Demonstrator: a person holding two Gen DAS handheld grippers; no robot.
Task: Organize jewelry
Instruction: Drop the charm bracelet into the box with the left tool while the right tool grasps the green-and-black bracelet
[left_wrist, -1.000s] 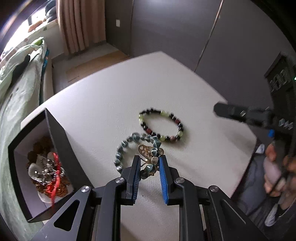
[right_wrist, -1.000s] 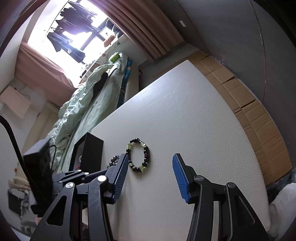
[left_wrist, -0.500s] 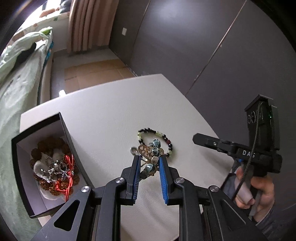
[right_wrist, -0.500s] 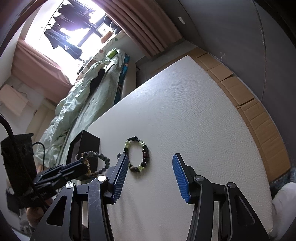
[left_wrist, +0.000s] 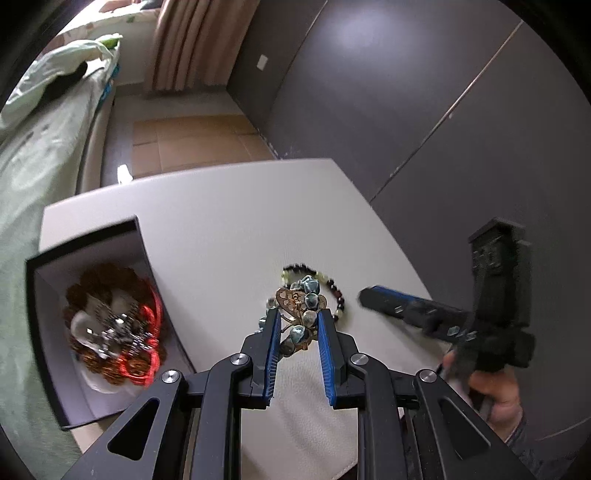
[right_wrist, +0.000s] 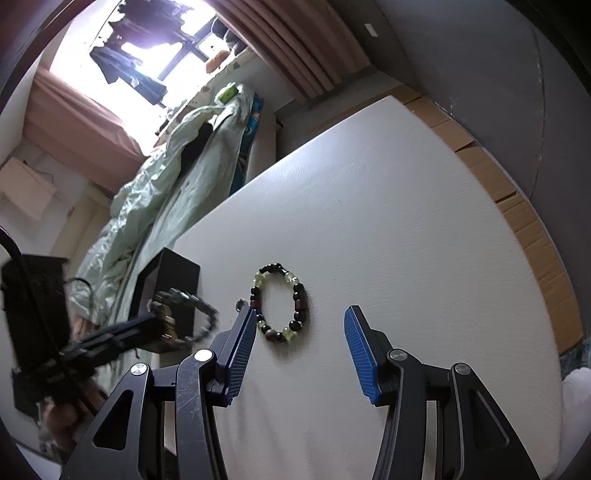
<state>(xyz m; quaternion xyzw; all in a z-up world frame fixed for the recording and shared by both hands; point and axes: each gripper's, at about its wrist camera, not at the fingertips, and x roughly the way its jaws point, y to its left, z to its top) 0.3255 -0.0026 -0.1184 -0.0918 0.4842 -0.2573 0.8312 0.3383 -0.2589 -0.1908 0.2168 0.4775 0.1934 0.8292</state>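
My left gripper is shut on a blue-green bead bracelet with a gold butterfly charm, held above the white table. In the right wrist view the same left gripper carries that bracelet in front of the black box. A second bracelet of black, green and dark red beads lies flat on the table. My right gripper hangs open just above it, nothing between its fingers. The box, white inside, holds several pieces of jewelry.
The right gripper and the hand holding it reach in from the right in the left wrist view. A bed with a green cover runs along the table's left side. Dark wall panels stand behind the table.
My left gripper has lifted the blue-green bracelet off the table and swung left toward the box. The right gripper has stayed in place, still open.
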